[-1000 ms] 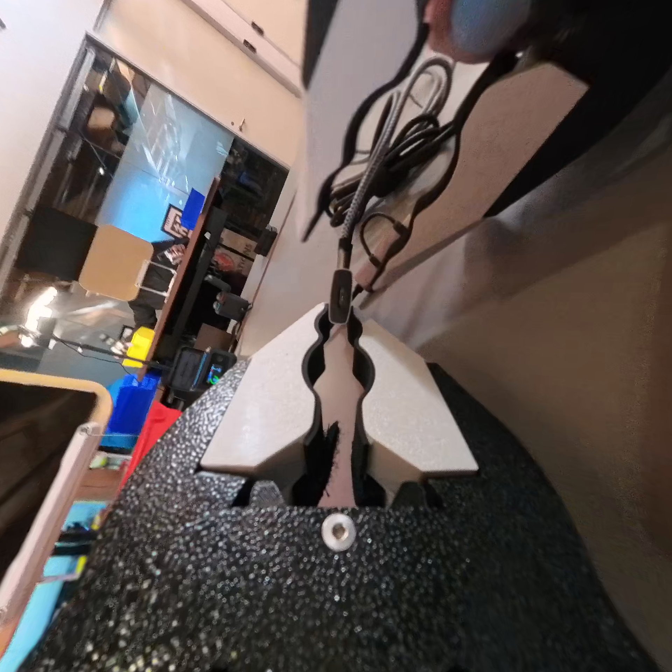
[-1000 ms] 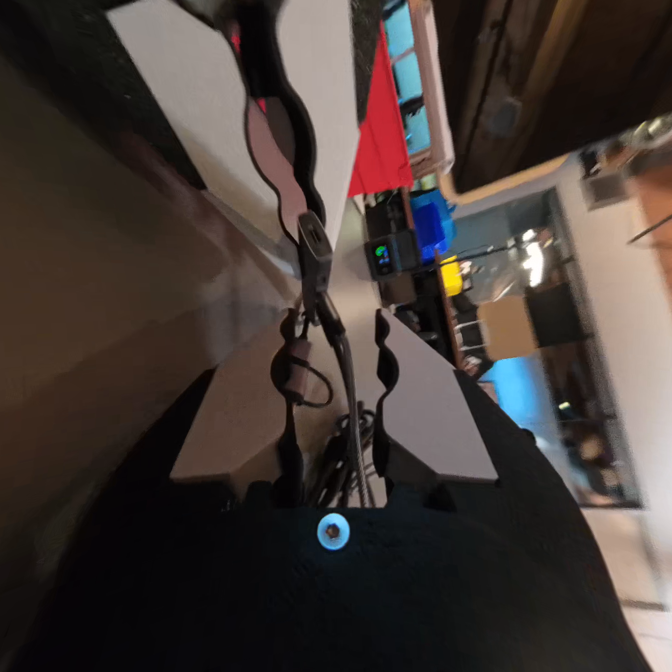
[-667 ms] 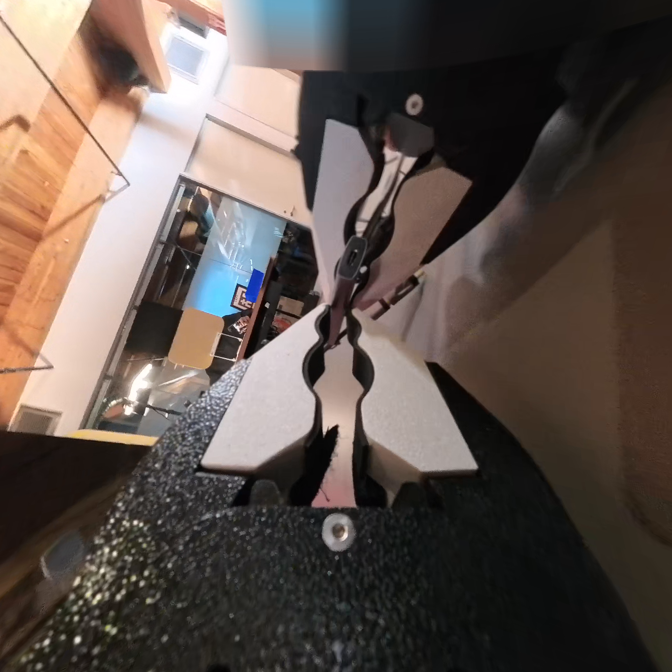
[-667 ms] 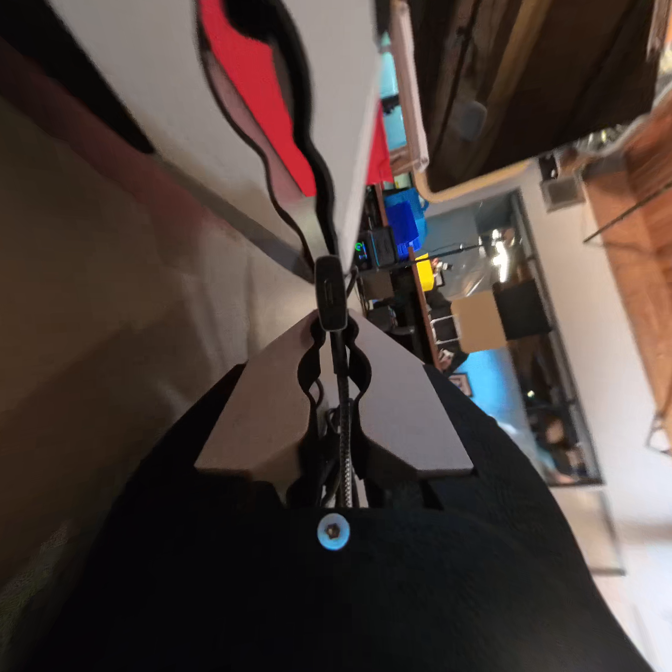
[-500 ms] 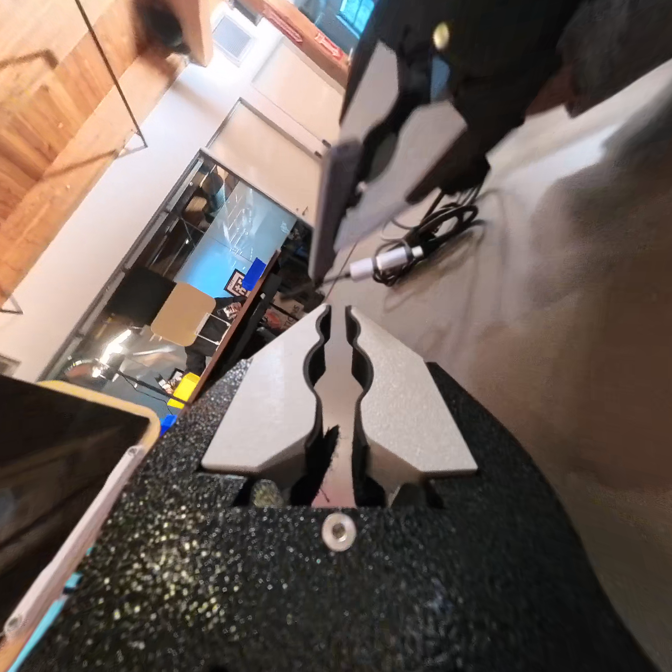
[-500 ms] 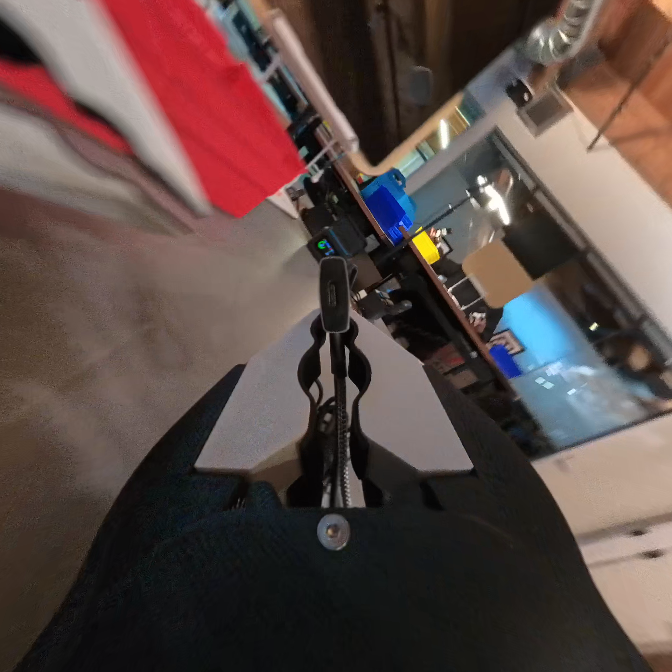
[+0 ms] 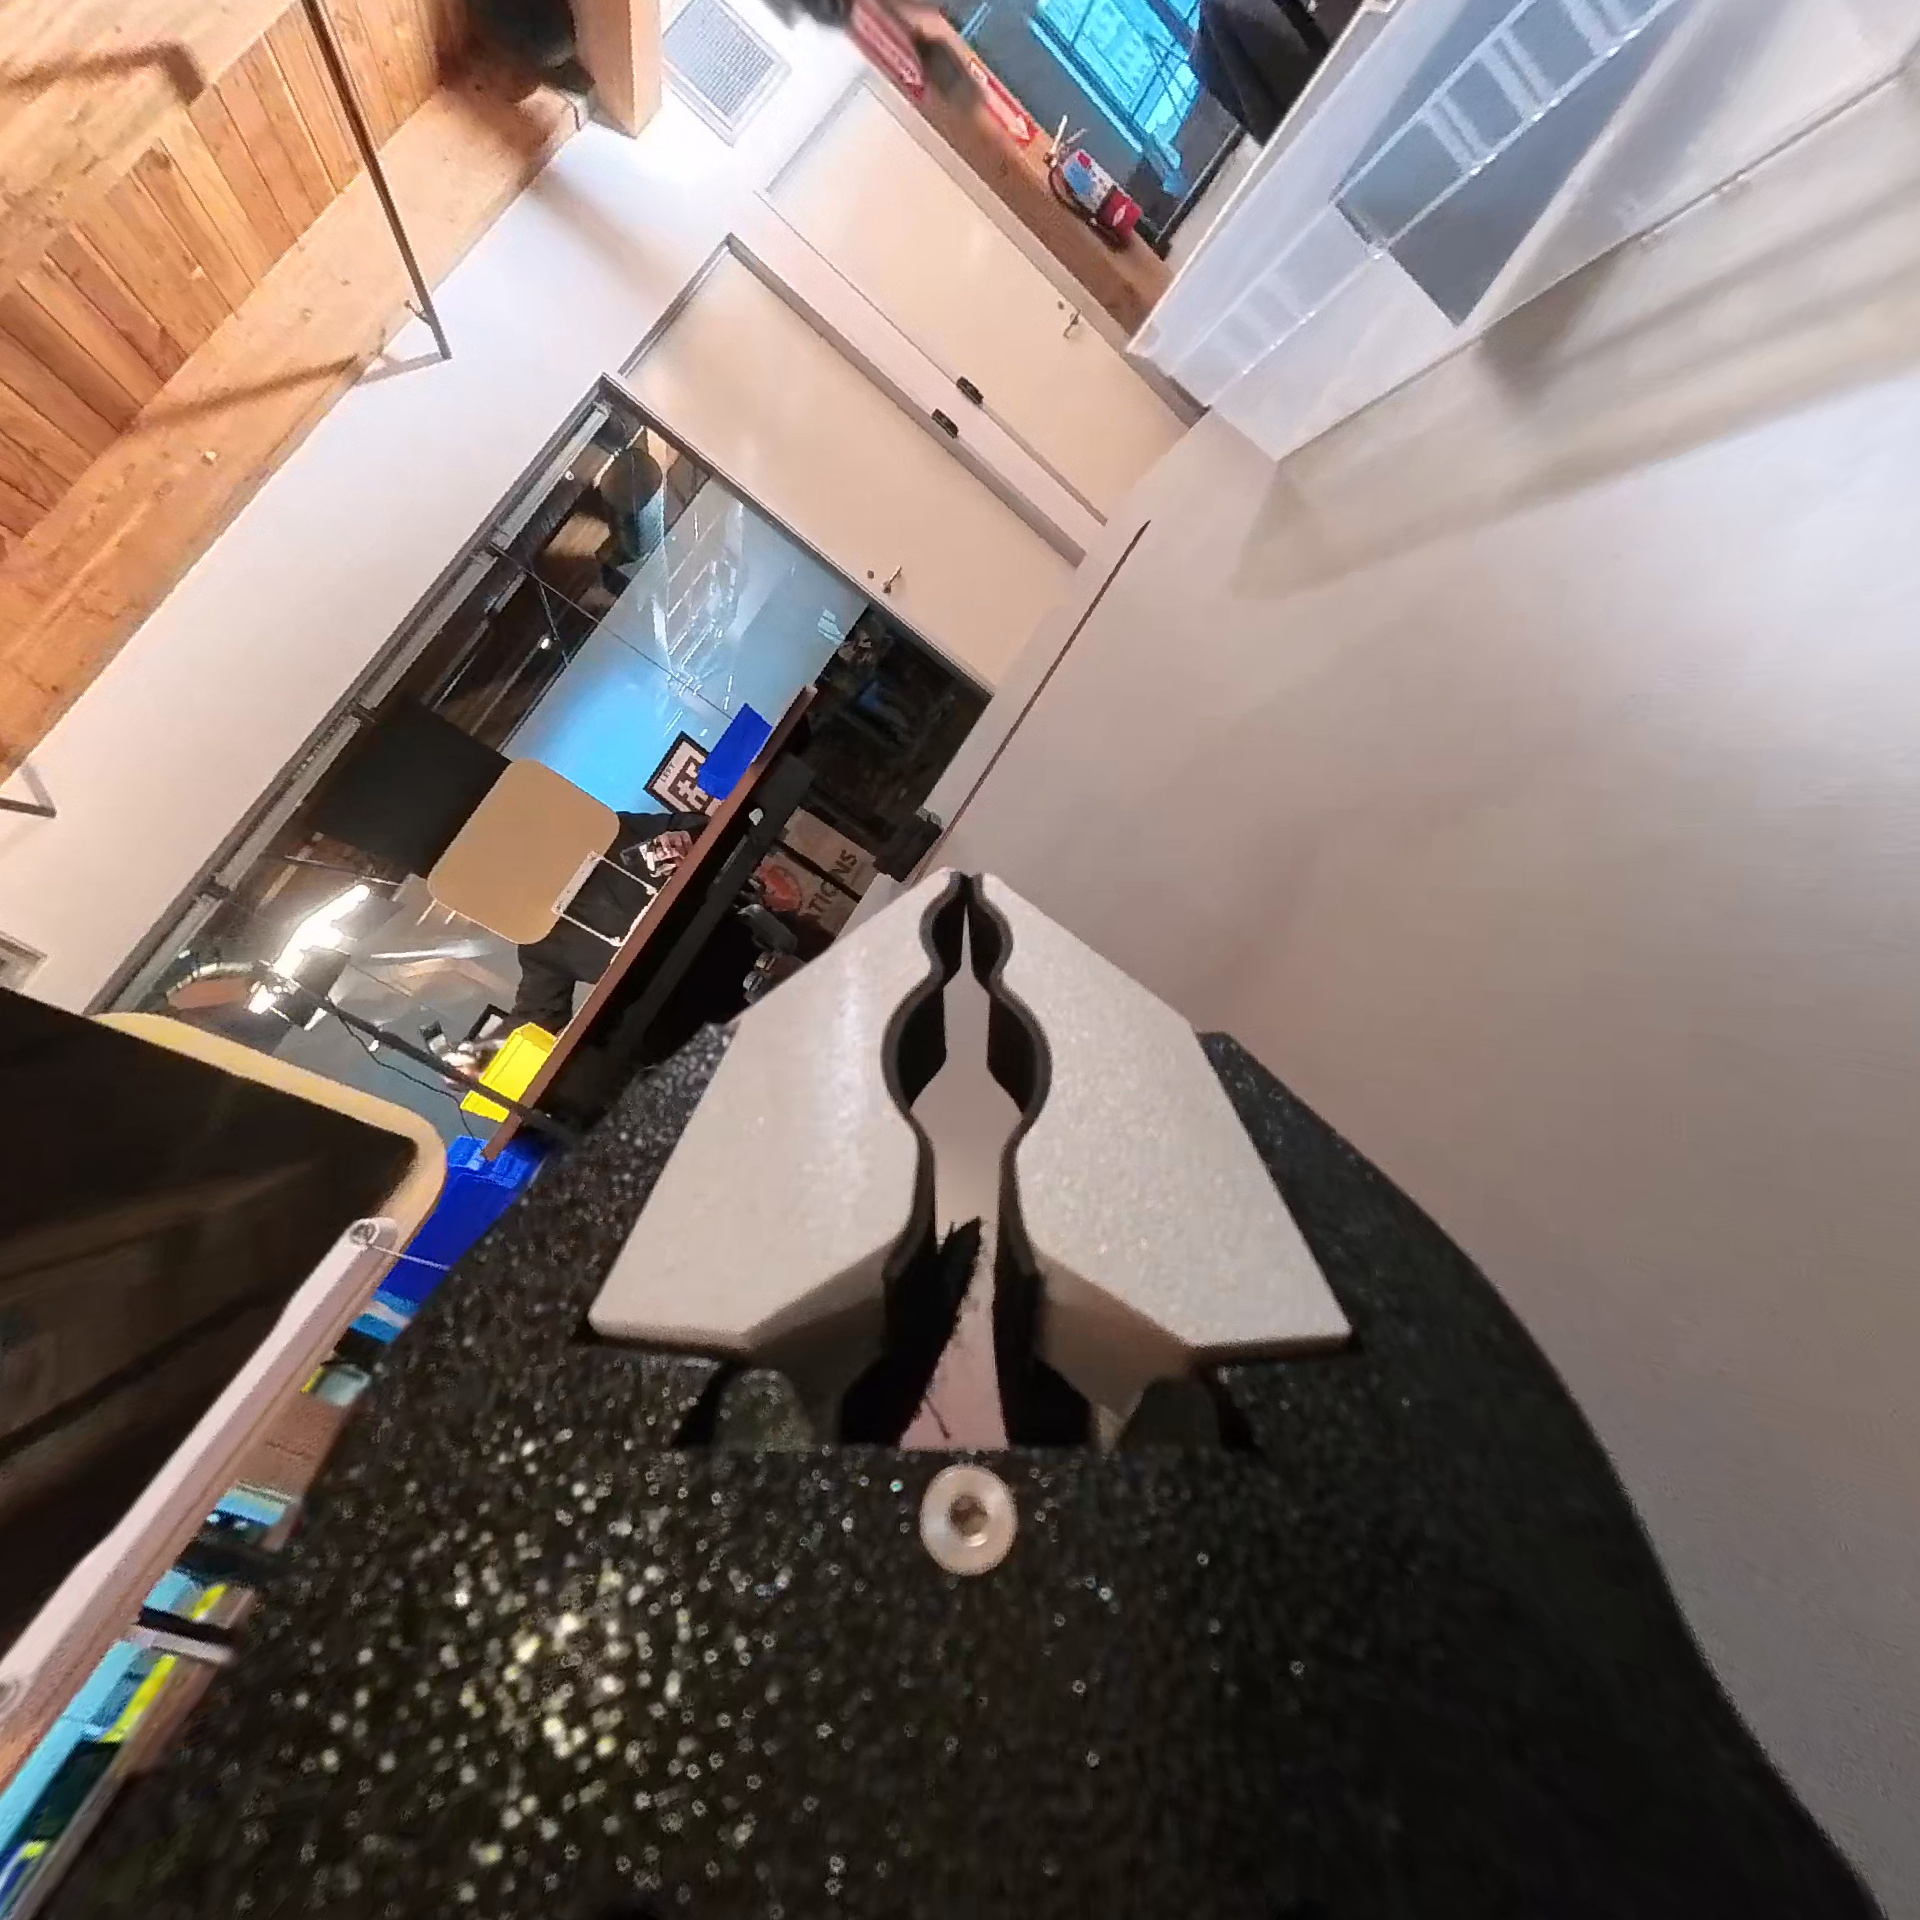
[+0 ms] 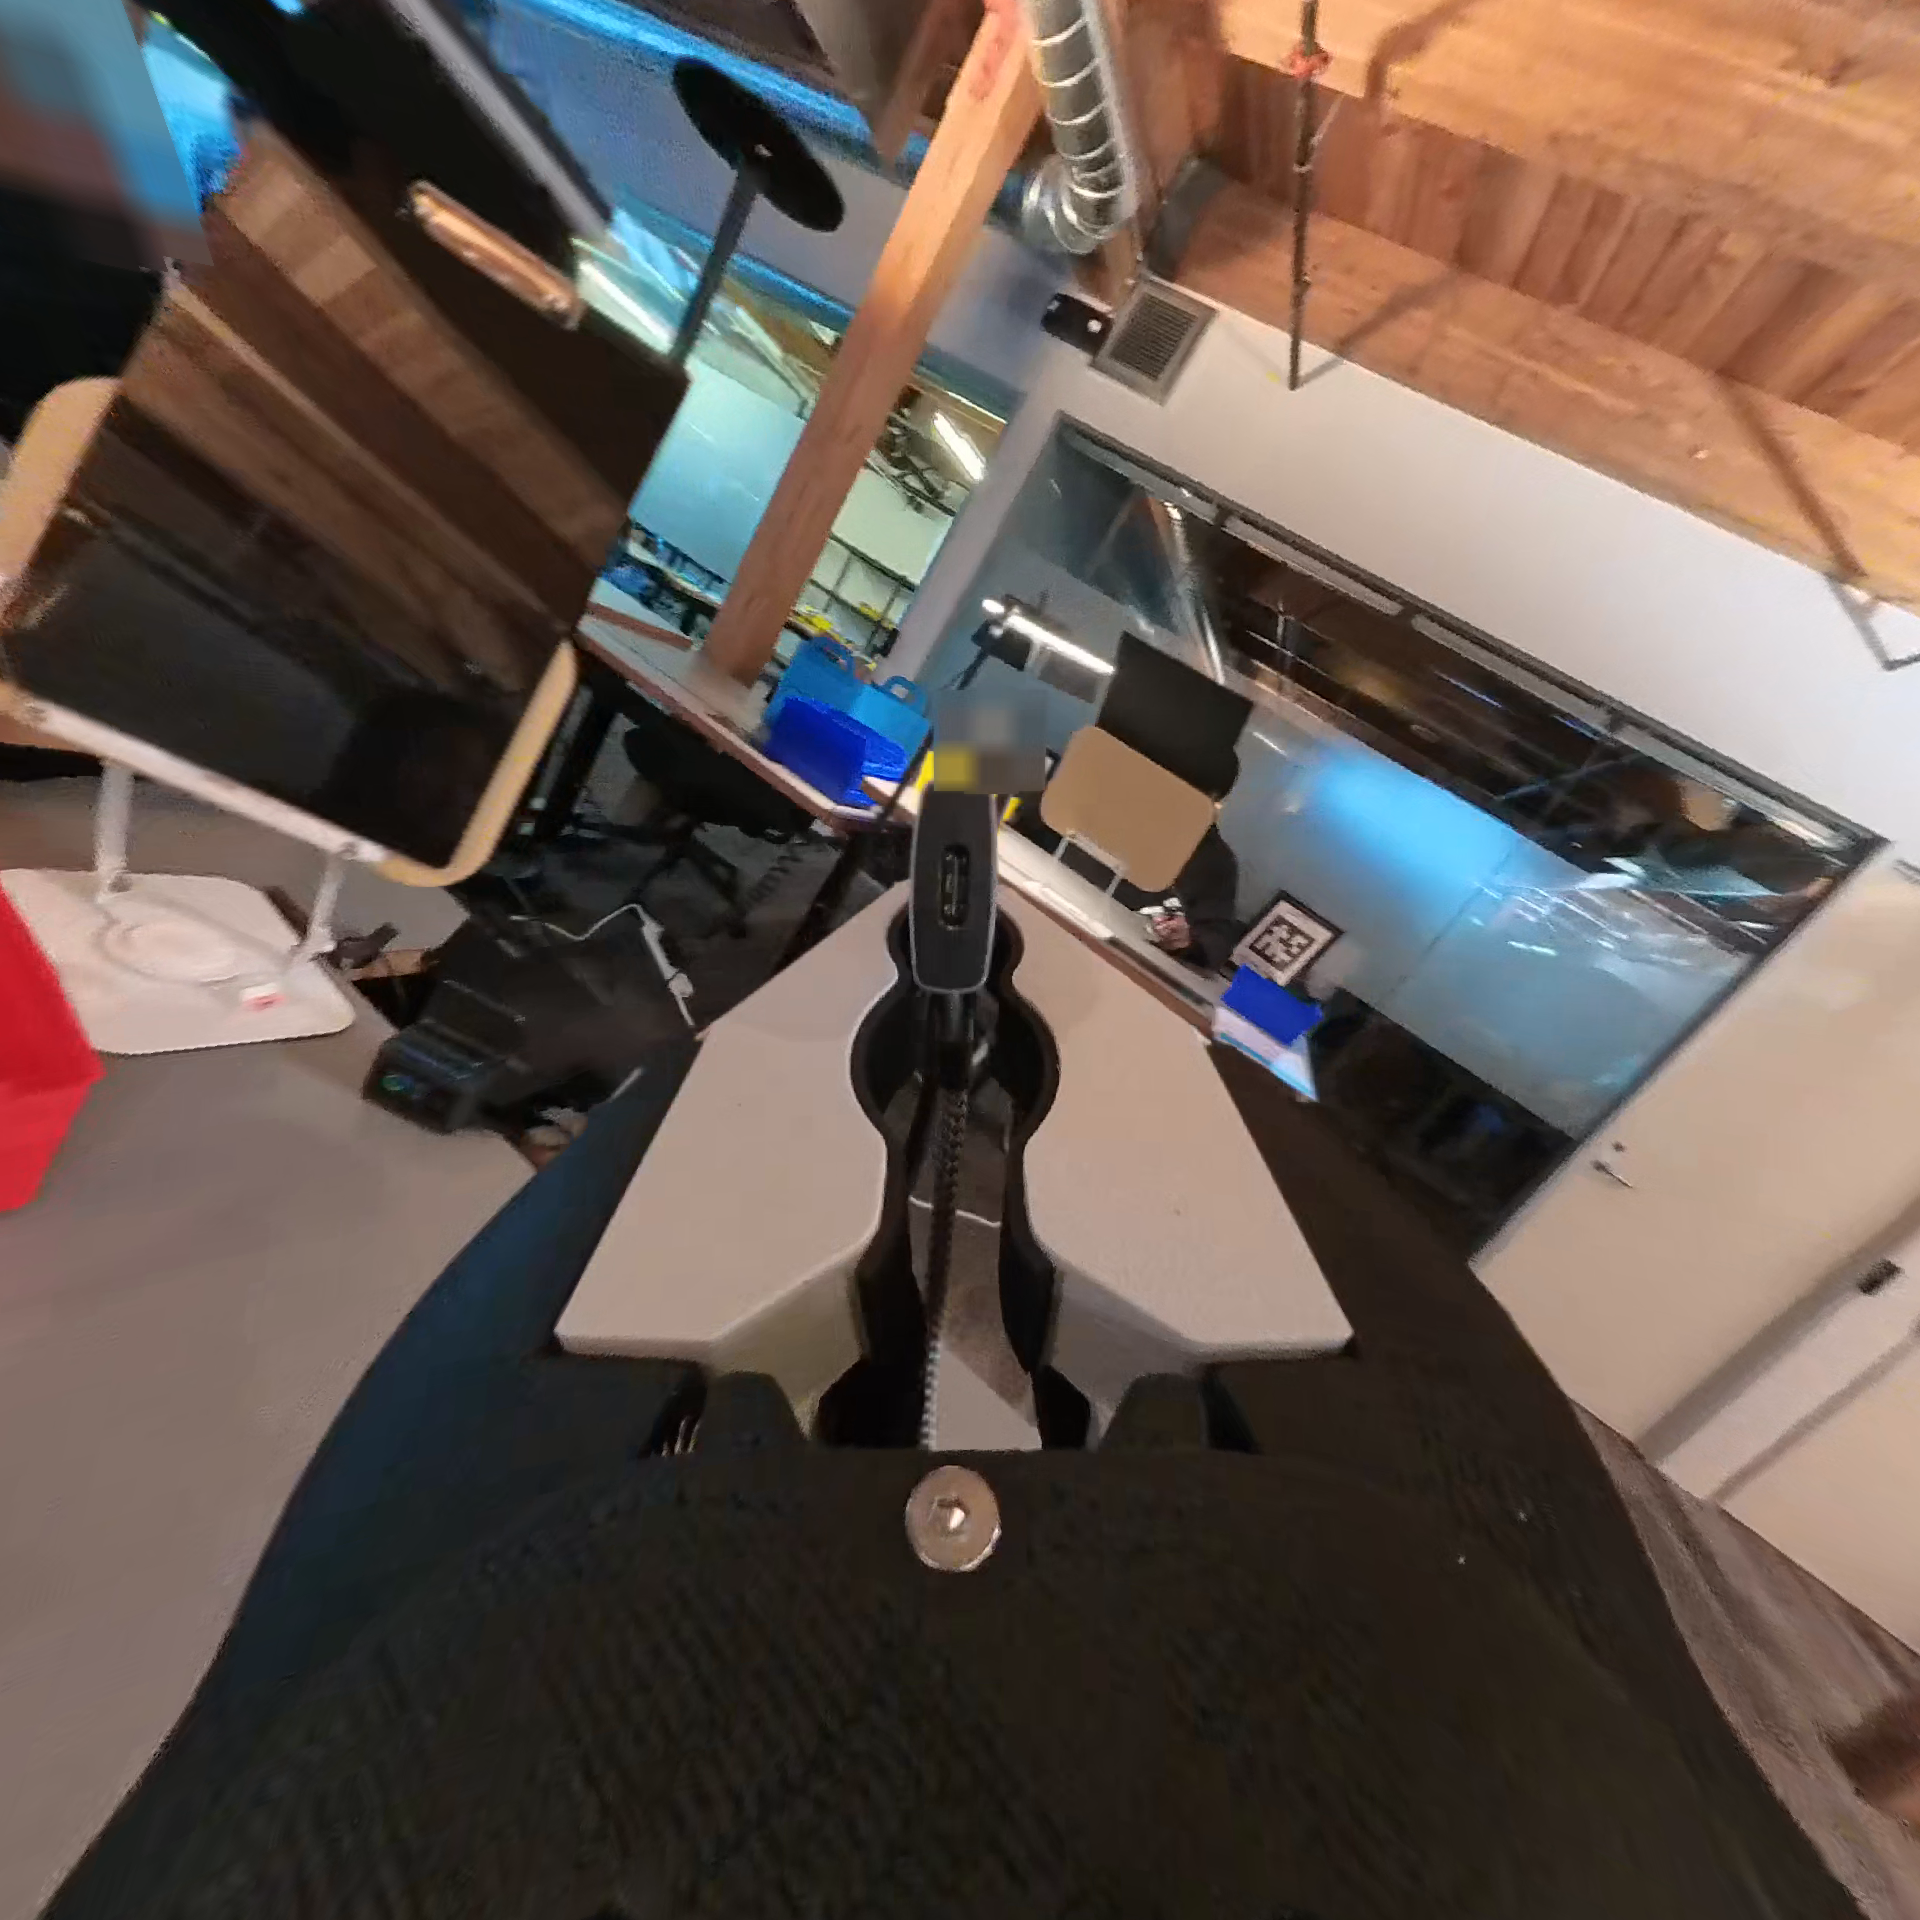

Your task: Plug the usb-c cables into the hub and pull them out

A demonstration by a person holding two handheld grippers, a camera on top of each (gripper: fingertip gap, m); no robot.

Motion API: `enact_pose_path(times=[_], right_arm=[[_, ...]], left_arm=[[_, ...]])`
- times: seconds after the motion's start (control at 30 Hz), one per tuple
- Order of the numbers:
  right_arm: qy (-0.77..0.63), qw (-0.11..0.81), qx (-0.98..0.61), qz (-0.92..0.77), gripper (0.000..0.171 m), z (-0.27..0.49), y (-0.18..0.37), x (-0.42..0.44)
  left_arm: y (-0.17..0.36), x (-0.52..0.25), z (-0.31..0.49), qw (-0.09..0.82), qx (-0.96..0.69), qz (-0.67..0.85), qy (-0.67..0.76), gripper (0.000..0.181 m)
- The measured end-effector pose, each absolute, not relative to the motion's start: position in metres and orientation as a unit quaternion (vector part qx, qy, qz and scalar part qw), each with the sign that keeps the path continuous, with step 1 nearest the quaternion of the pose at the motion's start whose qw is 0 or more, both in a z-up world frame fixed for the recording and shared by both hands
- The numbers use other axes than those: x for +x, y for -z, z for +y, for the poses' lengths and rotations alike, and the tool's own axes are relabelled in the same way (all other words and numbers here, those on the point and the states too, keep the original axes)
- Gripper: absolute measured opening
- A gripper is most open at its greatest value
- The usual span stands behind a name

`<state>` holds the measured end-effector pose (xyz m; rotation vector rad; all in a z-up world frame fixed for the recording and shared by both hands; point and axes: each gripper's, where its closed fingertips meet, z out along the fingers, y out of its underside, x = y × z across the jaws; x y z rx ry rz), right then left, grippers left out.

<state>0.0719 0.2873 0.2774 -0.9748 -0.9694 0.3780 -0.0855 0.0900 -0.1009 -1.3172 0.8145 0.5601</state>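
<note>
My right gripper (image 8: 951, 940) is shut on a small dark hub (image 8: 951, 888). The hub stands up between the fingertips with a USB-C port facing the camera. Its braided cable (image 8: 940, 1164) runs back between the fingers. The gripper points up and out into the room, away from the table. My left gripper (image 7: 963, 885) is shut and empty, tilted over the pale table (image 7: 1558, 883). No loose USB-C cables show in either view.
In the left wrist view a clear plastic drawer unit (image 7: 1455, 208) stands at the table's far end and a dark panel (image 7: 156, 1195) is close on the left. In the right wrist view a red bin (image 8: 31, 1049), a white stand base (image 8: 187, 966) and a dark panel (image 8: 281, 644) are at the left. The left gripper's tips are roughly 45 cm from the right gripper's.
The left gripper let go of the hub and the right gripper shut on it. Both swung away; the cable pile and the other gripper have left the views.
</note>
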Motion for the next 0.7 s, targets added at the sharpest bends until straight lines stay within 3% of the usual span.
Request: enact_pose_path(times=[0.2, 0.47, 0.7], right_arm=[[-0.168, 0.748, -0.465, -0.443, 0.007, 0.335, -0.283, 0.116], [-0.148, 0.746, -0.529, -0.377, 0.006, 0.404, -0.140, 0.172], [-0.187, 0.653, -0.600, -0.424, 0.006, 0.385, -0.034, 0.211]], left_arm=[[0.101, -0.086, 0.091, 0.679, -0.591, 0.359, -0.245, 0.000], [0.104, -0.086, 0.091, 0.673, -0.594, 0.364, -0.248, 0.000], [0.107, -0.083, 0.092, 0.668, -0.593, 0.372, -0.250, 0.000]])
